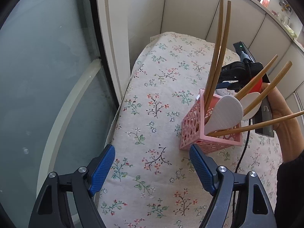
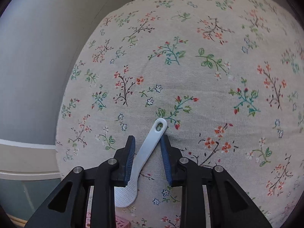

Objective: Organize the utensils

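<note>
A pink lattice utensil holder (image 1: 191,131) stands on the floral tablecloth (image 1: 161,95) at the right in the left wrist view. It holds several wooden chopsticks (image 1: 218,57) and two white rice paddles (image 1: 224,114). My left gripper (image 1: 152,163) is open and empty, just in front of the holder. My right gripper (image 2: 148,152) is closed on the handle of a white rice paddle (image 2: 150,148), which lies diagonally between the blue pads, its head toward the camera. The right gripper also shows behind the holder in the left wrist view (image 1: 237,76).
A glass door (image 1: 47,76) and white frame run along the table's left edge. White cabinet panels (image 1: 190,9) stand behind the table. A black cable (image 1: 245,148) hangs by the holder. The holder's pink rim (image 2: 121,223) shows at the bottom of the right wrist view.
</note>
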Demonstrator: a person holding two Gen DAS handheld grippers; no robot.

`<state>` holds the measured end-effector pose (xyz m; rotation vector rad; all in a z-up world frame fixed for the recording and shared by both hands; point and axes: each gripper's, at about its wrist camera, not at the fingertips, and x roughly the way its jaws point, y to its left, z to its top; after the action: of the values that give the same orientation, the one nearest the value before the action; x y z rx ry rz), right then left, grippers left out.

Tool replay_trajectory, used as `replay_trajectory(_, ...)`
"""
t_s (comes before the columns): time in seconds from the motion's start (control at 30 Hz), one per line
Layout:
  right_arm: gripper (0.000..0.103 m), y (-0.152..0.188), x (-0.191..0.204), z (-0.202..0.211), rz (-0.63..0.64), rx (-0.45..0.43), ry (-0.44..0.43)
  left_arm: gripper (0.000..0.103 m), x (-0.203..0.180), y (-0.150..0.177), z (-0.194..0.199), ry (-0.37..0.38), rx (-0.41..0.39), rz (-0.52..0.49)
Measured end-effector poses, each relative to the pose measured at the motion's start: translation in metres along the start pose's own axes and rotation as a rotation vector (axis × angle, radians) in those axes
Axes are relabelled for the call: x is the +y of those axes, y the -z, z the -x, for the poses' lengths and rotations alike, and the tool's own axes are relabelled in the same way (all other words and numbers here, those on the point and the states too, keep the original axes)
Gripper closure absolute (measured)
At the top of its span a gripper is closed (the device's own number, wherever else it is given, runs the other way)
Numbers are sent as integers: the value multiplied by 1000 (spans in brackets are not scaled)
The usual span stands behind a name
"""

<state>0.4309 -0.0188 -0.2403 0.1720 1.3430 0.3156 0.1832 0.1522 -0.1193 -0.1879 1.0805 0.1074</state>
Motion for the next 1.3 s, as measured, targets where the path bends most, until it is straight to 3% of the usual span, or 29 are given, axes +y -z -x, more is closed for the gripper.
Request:
replay_trajectory(0.13, 79, 4, 19, -2, 116, -3, 122, 21, -1, -2, -1, 11, -2, 10)
replay_trajectory(0.33, 89, 16, -12, 10, 81, 46, 52, 21, 0, -2, 0, 32, -2, 22)
replay_trajectory(0.6, 91, 57, -71, 30, -45, 77, -47, 21, 5, -3, 2, 78, -7, 60)
replay_trajectory(0.63, 98, 61, -75, 35, -57, 67, -62, 21, 5, -2, 2, 83, -8, 62)
replay_trajectory(0.73, 103, 73, -84, 45, -82, 81, -31, 21, 6, -1, 4, 92, -8, 70)
replay_trajectory(0.97, 103, 86, -82, 49, -86, 71, -28, 21, 3, 2, 8, 99, -12, 56)
replay_trajectory(1.17, 101, 82, -79, 39, -121, 66, -96, 21, 1, 0, 4, 95, -1, 50)
replay_trajectory(1.3, 83, 78, -88, 44, -163, 44, -130, 21, 0, 0, 2, 89, 4, 44)
